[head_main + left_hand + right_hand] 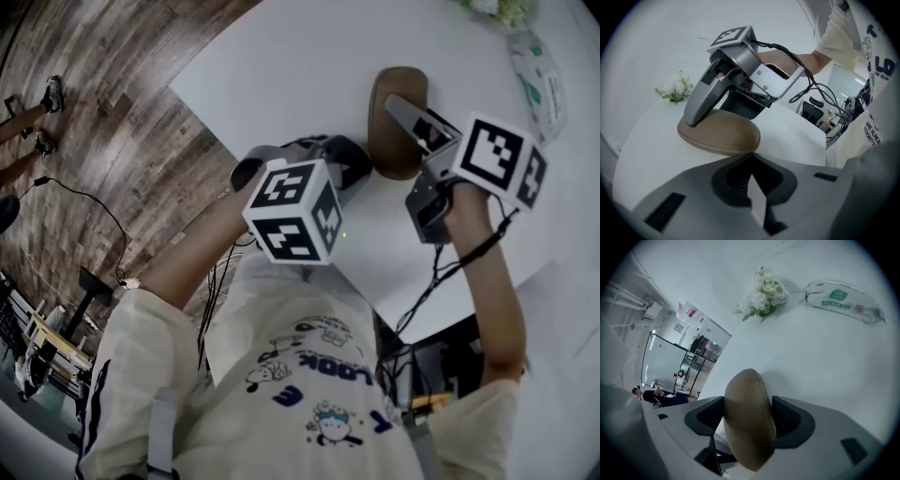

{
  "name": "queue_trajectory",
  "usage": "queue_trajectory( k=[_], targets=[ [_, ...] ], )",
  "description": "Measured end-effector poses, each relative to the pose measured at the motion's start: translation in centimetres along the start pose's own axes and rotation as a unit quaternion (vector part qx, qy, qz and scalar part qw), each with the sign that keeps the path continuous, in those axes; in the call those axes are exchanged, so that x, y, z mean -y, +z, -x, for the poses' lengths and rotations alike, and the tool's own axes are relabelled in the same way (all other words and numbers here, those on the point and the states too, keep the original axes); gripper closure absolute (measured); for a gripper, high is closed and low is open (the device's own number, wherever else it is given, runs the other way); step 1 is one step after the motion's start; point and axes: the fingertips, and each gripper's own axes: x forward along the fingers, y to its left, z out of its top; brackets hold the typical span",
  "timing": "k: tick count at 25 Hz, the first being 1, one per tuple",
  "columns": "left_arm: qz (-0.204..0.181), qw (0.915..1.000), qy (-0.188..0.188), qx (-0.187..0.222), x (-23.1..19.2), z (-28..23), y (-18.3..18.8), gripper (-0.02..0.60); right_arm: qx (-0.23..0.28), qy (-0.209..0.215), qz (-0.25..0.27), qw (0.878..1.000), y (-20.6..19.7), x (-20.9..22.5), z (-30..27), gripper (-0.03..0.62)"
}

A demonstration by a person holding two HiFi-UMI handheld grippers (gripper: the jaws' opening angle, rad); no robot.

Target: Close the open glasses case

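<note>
The brown glasses case [397, 141] lies on the white table [309, 66] with its lid down; a seam runs round its edge [719, 136]. My right gripper [412, 117] reaches in from the right. Its jaws stand on either side of the case [747, 423] and touch its sides. One of its grey fingers [701, 101] comes down onto the case's far end. My left gripper [352, 164] sits at the case's near left end. Its jaws [751, 159] are shut on nothing, with the tips at the case's edge.
A small bunch of white flowers [761, 291] and a white-and-green soft packet [843, 301] lie on the far part of the table. The table's near edge [281, 202] runs just behind my left gripper. Beyond it are wooden floor [112, 122] and cables.
</note>
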Motion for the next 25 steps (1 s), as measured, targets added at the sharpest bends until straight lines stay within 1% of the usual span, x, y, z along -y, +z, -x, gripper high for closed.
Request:
queue_trajectory(
  k=[3,6,10,12,13,16,18,19,20,21,22,23,24,25],
  targets=[
    [0.015,0.9998,-0.005,0.011,1.3,-0.5,0.6,0.581,0.017,0.001,-0.023,1.0,0.0,0.0,0.1,0.276],
    [0.017,0.9997,0.01,0.013,1.9,-1.1,1.0,0.581,0.035,-0.008,-0.024,0.999,0.0,0.1,0.3,0.276],
    [0.031,0.9993,0.01,0.02,1.5,-0.7,0.6,0.581,0.056,-0.006,-0.049,0.997,0.0,0.6,0.8,0.275],
    [0.039,0.999,0.014,0.016,0.8,0.1,0.0,0.581,0.071,-0.011,-0.042,0.997,0.7,1.3,1.8,0.275],
    [0.041,0.9989,0.018,0.013,0.4,0.6,-0.4,0.581,0.08,-0.014,-0.023,0.996,1.3,1.5,2.6,0.275],
    [0.05,0.9982,0.032,0.006,-0.9,2.1,-1.7,0.581,0.096,-0.024,0.073,0.992,3.1,1.4,5.0,0.275],
    [0.059,0.9974,0.041,0.005,-2.2,3.0,-2.3,0.581,0.079,-0.017,0.156,0.984,3.5,0.5,5.9,0.275],
    [0.062,0.9969,0.047,0.003,-2.9,3.5,-2.5,0.581,0.061,-0.005,0.204,0.977,3.3,-0.3,6.0,0.275],
    [0.063,0.9965,0.055,0.0,-3.7,3.9,-2.6,0.581,0.04,0.009,0.254,0.966,2.8,-1.0,5.9,0.273],
    [0.061,0.9961,0.064,-0.003,-4.5,4.3,-2.8,0.581,0.019,0.019,0.311,0.95,2.3,-1.7,5.7,0.273],
    [0.059,0.9956,0.072,-0.007,-5.4,4.7,-2.9,0.581,-0.001,0.021,0.379,0.925,1.8,-2.3,5.4,0.272],
    [0.056,0.9952,0.08,-0.011,-6.2,5.0,-3.1,0.581,-0.021,0.016,0.452,0.892,1.3,-2.7,5.1,0.272],
    [0.053,0.9947,0.087,-0.014,-7.0,5.3,-3.2,0.581,-0.042,0.003,0.525,0.85,0.7,-2.9,4.7,0.267],
    [0.051,0.9943,0.093,-0.016,-7.8,5.7,-3.3,0.581,-0.066,-0.013,0.592,0.803,0.2,-2.9,4.3,0.267]
  ],
)
